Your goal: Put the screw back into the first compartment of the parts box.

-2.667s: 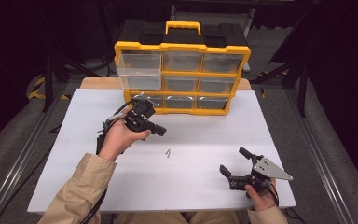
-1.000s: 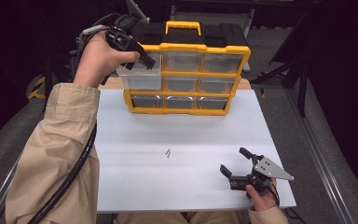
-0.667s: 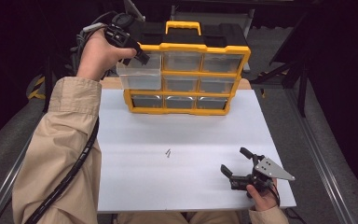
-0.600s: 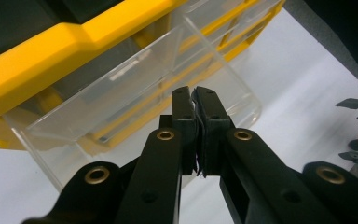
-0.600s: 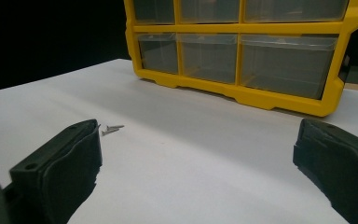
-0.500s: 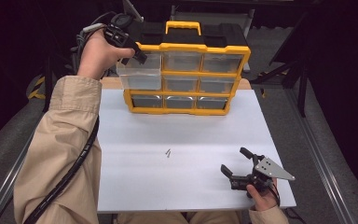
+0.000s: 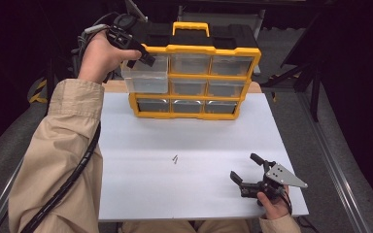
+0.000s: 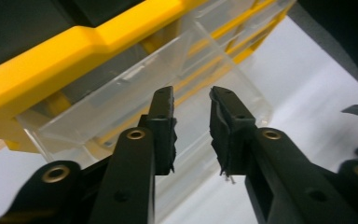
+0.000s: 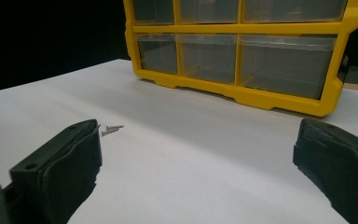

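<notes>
A yellow organizer [image 7: 200,47] with clear drawers stands at the back of the white table [image 7: 141,189]. Its top-left drawer [image 7: 145,77] is pulled out. My left gripper [image 7: 143,58] hangs over that drawer [image 8: 135,93]; in the left gripper view the gripper [image 8: 191,93] is open by a narrow gap, with nothing between the jaws. A thin sliver shows at the lower edge of one jaw. Two small screws [image 7: 175,158] lie mid-table. My right gripper [image 7: 244,166] rests open near the front right, the screws [image 9: 111,129] just past its left jaw.
The organizer's other drawers [image 9: 284,63] are pushed in. A black lid with a yellow handle [image 7: 191,26] tops the organizer. A sleeved arm [image 7: 63,155] and cable run along the table's left side. Dark floor surrounds the table.
Since 2.7 s ago my left gripper has gone from mid-table, near the screws, up to the pulled-out drawer. Over the last second it has barely shifted. The right gripper has stayed put.
</notes>
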Motion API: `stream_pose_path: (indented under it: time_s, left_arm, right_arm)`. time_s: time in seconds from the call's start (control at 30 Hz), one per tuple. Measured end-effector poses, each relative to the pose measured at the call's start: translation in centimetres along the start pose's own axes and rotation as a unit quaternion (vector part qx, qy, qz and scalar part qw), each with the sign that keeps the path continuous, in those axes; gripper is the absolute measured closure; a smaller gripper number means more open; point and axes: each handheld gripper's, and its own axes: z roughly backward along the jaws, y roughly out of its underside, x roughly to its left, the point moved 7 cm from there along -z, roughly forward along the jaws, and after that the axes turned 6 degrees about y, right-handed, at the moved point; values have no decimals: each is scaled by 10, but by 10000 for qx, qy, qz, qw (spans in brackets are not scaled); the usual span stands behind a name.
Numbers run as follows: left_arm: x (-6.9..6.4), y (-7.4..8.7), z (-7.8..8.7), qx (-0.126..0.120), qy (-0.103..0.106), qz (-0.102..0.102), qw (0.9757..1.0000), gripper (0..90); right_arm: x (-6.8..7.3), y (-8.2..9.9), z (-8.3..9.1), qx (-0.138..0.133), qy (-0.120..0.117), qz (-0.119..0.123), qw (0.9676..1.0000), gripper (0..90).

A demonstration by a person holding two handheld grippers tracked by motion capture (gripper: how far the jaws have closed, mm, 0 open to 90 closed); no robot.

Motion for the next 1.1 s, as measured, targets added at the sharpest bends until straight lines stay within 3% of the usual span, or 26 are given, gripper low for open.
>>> stream_pose_path:
  time_s: [0.07,0.43,0.6,0.87,1.1]
  left_arm:
    - [-8,2,5,-36,143,-78,9999,668]
    - [-34,15,22,-21,407,-302,9987,522]
    - [-41,23,20,-32,528,-417,9977,467]
    - [-51,42,11,-26,622,-572,9964,300]
    - [-57,57,0,-26,727,-735,9946,227]
  right_arm:
    - [1,0,0,18,-2,-5,10000,14]
    - [0,0,0,22,17,18,10000,15]
    - [0,0,0,22,16,76,10000,15]
    - [2,0,-1,15,-26,20,10000,15]
    - [2,0,-1,11,-28,20,10000,15]
